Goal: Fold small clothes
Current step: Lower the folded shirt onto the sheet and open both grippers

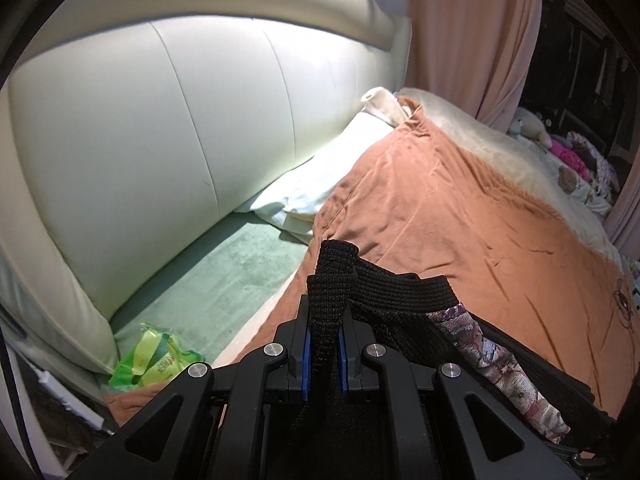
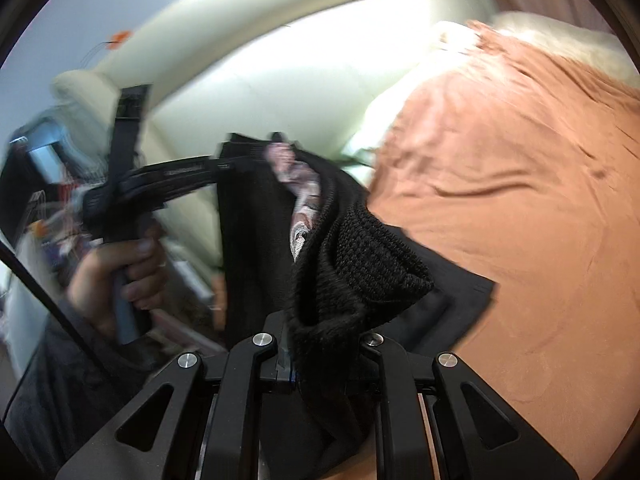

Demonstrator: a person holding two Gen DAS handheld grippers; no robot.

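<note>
Plainly the black knitted garment with a ribbed waistband [image 1: 384,292] hangs between both grippers, its long axis running from left hand to right across the rust-orange bedspread [image 1: 460,208]. On the left, the left gripper [image 1: 325,354] is clenched on one end of the waistband, which stands up out of its blue pads. A purple-patterned lining [image 1: 500,356] trails away rightward. On the right, the right gripper [image 2: 326,354] grasps the other bunched end, and the cloth already touches the bedspread ahead, so laying it flat looks equally near for both hands.

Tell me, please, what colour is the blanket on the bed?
The blanket is orange-brown, clearest in the left wrist view.
</note>
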